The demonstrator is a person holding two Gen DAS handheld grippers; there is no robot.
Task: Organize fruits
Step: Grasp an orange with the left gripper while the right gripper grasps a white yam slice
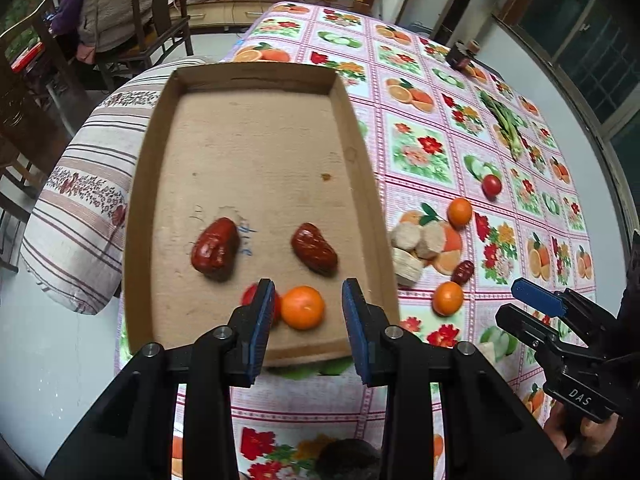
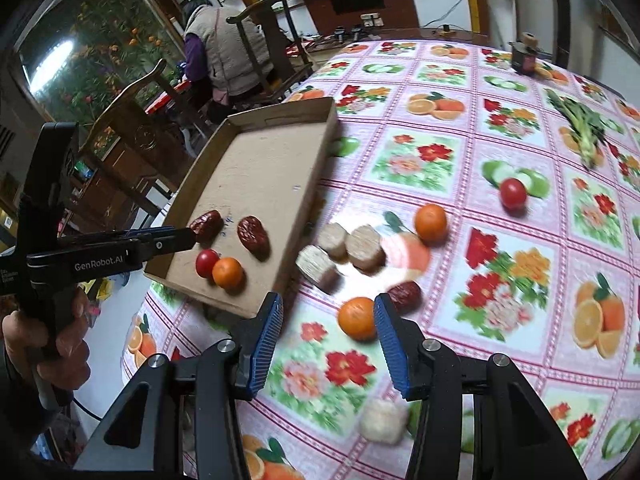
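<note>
A shallow cardboard tray (image 1: 160, 128) (image 2: 320, 152) lies on the table's left side. In it are two red dates (image 1: 215, 250) (image 1: 314, 248), a cherry tomato (image 1: 250, 294) and an orange (image 1: 302, 307). My left gripper (image 1: 308, 312) is open above the tray's near end, and the orange lies between its fingers. My right gripper (image 2: 328, 320) is open above the tablecloth, close to a loose orange (image 2: 357, 318) and a red date (image 2: 405, 295). Another orange (image 2: 430, 222) and a tomato (image 2: 513, 193) lie farther out.
Several pale cut root pieces (image 2: 352, 242) lie beside the tray, and one (image 2: 382, 420) lies near my right gripper. A green vegetable (image 2: 580, 128) and a dark jar (image 2: 524, 56) are at the far side. A person sits on chairs (image 2: 224, 52) beyond the table.
</note>
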